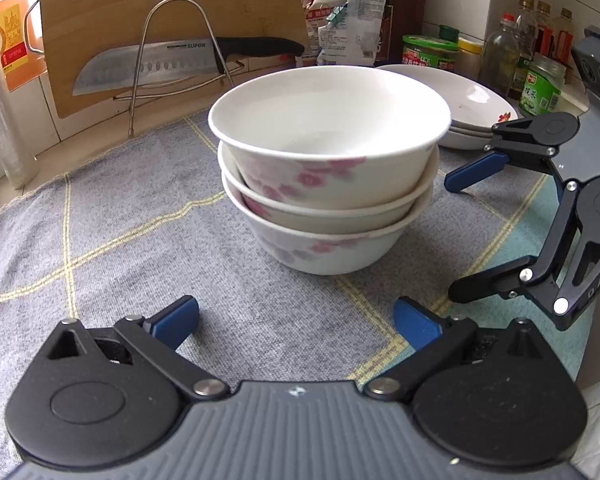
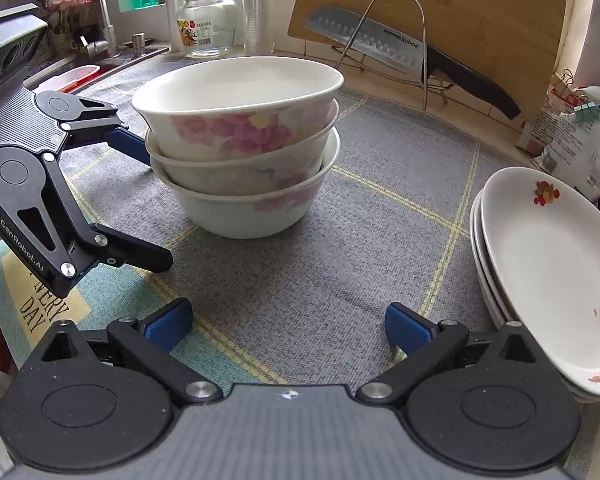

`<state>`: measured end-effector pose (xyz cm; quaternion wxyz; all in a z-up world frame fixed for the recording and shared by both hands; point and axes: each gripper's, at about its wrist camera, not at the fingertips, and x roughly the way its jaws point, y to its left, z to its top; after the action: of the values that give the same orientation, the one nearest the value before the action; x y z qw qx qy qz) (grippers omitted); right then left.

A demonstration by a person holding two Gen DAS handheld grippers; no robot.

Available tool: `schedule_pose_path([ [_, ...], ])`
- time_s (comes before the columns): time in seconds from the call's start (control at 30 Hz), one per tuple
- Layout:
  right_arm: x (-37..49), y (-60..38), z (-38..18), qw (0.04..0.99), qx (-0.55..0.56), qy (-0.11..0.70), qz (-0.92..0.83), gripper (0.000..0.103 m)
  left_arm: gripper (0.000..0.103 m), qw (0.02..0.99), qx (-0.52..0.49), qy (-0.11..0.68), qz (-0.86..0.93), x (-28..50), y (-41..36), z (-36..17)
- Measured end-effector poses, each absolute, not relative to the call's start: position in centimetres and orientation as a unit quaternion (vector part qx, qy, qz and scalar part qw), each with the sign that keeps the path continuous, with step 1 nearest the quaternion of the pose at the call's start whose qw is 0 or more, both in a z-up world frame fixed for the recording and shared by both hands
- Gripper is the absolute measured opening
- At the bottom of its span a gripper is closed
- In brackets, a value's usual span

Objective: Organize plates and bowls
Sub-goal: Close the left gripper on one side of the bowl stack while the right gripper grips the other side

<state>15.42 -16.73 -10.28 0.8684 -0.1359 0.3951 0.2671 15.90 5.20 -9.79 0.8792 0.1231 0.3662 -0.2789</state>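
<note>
Grey mat (image 1: 120,208); plate stack (image 2: 548,280) cut off.

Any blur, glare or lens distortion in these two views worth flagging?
Left wrist view: strong fisheye bend with dark corners, and the flowers on the stack of bowls look soft. Right wrist view: same curvature, window backlight washes out the top bowl's inside, and the plates stretch at the right edge.

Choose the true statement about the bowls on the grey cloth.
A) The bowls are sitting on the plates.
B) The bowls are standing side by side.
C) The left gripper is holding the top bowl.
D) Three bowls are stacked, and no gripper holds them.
D: the bowls form one three-high stack on the cloth, and both the left gripper and the right gripper are open and empty.
</note>
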Motion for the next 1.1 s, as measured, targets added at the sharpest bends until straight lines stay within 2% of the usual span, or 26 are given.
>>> schedule_pose_path([
  [0.27,15.9,-16.7,-10.3,0.867,-0.14,0.388,0.28,0.103,0.103,0.891,0.114,0.342,-0.278,15.7,5.2,-10.1],
  [0.53,17.4,-16.1,-9.9,0.854,-0.16,0.4,0.291,0.103,0.102,0.877,0.133,0.349,-0.303,16.5,5.1,-9.6],
  [0.77,18.0,-15.4,-8.1,0.852,-0.178,0.371,0.325,0.103,0.101,0.859,0.158,0.327,-0.36,16.8,5.3,-8.4],
  [0.87,18.4,-15.0,-7.5,0.848,-0.187,0.364,0.336,0.103,0.099,0.85,0.174,0.326,-0.374,17.4,5.3,-8.2],
  [0.93,18.6,-14.8,-7.4,0.846,-0.189,0.365,0.339,0.101,0.094,0.845,0.185,0.326,-0.382,17.9,5.1,-8.2],
  [1.1,19.0,-14.2,-7.6,0.836,-0.201,0.369,0.353,0.095,0.088,0.83,0.204,0.324,-0.406,18.9,4.9,-8.0],
])
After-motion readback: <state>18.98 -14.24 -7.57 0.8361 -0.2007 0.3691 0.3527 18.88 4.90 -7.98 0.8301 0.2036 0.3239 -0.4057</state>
